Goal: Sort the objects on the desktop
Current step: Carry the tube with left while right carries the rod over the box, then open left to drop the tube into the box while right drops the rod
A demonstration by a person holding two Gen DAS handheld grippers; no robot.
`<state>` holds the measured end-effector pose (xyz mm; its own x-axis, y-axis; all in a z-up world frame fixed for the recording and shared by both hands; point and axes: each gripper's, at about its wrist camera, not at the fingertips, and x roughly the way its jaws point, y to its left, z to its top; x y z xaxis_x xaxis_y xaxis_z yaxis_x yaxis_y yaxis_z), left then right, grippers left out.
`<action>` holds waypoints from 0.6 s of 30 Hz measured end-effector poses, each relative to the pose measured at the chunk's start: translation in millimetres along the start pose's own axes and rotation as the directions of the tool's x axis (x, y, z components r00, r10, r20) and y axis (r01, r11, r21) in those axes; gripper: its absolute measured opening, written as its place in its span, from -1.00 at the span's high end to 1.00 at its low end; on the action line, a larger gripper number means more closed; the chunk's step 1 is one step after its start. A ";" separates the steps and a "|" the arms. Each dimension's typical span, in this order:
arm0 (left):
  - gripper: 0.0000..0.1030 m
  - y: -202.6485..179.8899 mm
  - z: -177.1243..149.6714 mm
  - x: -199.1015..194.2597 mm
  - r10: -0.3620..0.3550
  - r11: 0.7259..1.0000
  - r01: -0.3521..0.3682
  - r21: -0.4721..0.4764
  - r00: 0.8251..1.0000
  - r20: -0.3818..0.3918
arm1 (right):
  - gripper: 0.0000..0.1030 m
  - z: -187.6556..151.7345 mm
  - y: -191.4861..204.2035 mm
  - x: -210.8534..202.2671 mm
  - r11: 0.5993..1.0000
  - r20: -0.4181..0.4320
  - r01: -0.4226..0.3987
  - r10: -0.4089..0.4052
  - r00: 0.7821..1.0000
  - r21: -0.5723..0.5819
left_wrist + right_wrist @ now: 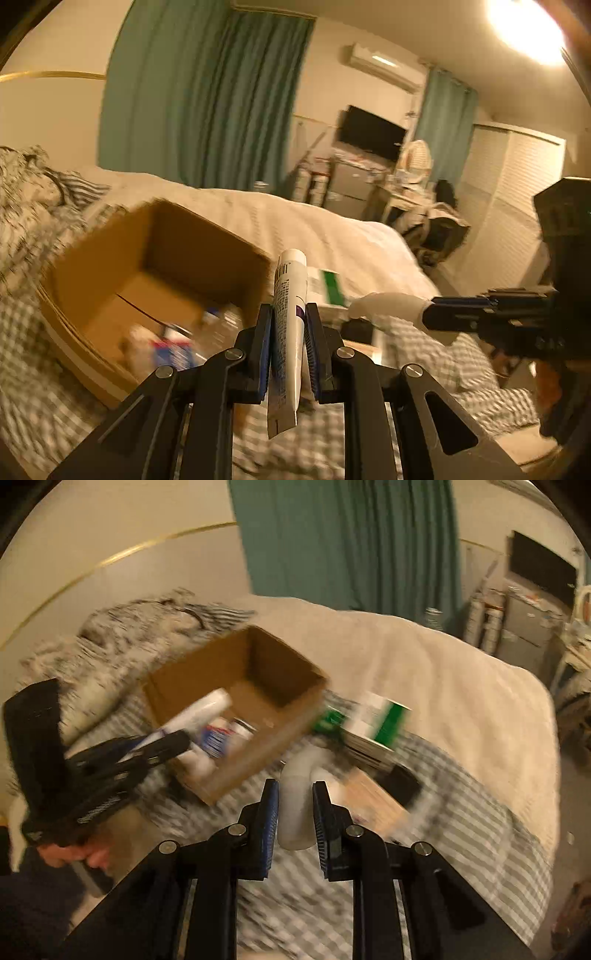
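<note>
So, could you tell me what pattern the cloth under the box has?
A grey-and-white check on the cloth under the box, clearest in the right wrist view.

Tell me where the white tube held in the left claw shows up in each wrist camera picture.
Left wrist view: the white tube stands bottom centre, clamped upright in the left claw.
Right wrist view: the same tube is at middle left, blurred, sticking out of the left claw toward the box.
Shared landmark: the open cardboard box on the checked cloth.
</note>
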<state>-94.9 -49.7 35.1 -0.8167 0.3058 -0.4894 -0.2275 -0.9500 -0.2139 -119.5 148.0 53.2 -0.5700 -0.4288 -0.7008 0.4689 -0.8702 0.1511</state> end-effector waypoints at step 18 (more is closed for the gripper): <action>-0.85 70.9 -20.8 23.5 0.100 0.995 -0.101 -0.027 0.995 -0.013 | -0.53 31.1 14.2 65.6 0.989 0.078 0.103 -0.111 0.991 0.103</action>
<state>-119.2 -108.5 -9.1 -0.8284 0.2098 -0.5193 -0.1301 -0.9739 -0.1860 -171.2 99.9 31.1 -0.6693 -0.3467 -0.6571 0.3353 -0.9302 0.1492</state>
